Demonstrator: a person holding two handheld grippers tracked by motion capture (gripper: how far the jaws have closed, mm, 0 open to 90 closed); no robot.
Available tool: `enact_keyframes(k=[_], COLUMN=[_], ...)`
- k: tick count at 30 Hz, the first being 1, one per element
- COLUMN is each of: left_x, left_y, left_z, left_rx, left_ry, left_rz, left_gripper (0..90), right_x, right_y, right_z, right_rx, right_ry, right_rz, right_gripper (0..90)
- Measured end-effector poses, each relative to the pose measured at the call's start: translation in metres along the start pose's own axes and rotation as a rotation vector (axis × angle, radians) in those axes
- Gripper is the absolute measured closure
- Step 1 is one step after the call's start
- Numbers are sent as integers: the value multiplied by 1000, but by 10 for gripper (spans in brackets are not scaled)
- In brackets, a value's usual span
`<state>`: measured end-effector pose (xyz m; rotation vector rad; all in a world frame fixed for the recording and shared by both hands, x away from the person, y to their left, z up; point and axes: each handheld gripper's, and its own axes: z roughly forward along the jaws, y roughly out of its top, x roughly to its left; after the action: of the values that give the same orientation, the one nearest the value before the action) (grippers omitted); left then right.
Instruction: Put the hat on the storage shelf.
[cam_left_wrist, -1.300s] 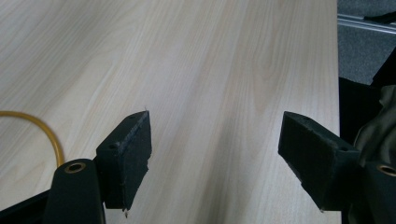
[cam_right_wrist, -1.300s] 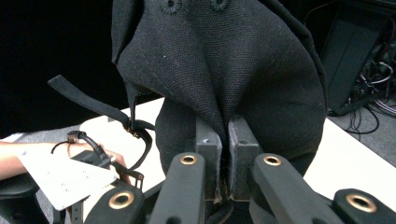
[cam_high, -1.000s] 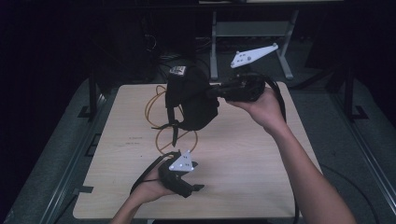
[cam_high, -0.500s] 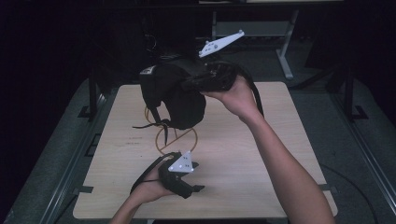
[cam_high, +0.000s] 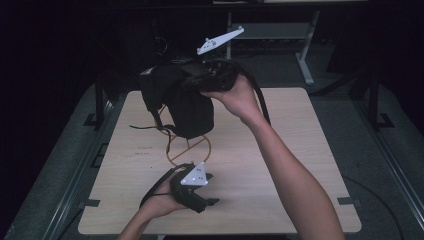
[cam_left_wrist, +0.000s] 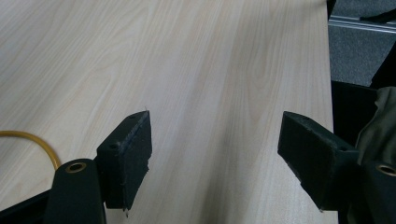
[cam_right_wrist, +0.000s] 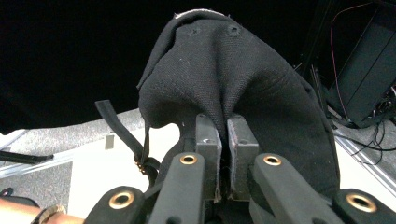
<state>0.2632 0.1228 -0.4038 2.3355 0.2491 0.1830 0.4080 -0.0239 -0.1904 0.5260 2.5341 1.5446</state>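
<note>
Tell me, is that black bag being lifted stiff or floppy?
Probably floppy: the black bag sags and folds below the right claw, which is shut on a pinch of its cloth. Its thin strap dangles loose. It looks light, hanging from that one pinch.

In the high view, a bag (cam_high: 187, 102) hangs above the tabletop (cam_high: 280, 165) at upper centre, gripped by the right tongs (cam_high: 192, 84). Below it a cable loop (cam_high: 189, 149) lies on the tabletop. The left tongs (cam_high: 212, 190) rest at lower centre, just below the loop.
</note>
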Motion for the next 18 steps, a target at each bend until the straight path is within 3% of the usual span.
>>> enact_keyframes(k=[18], left_x=[1], left_y=[-2], left_z=[0], left_rx=[-10], left_ry=[0], left_rz=[-12], left_gripper=[259], right_x=[-5], right_y=[5], right_z=[39], right_rx=[-8], right_ry=[12], right_rz=[31], right_gripper=[843])
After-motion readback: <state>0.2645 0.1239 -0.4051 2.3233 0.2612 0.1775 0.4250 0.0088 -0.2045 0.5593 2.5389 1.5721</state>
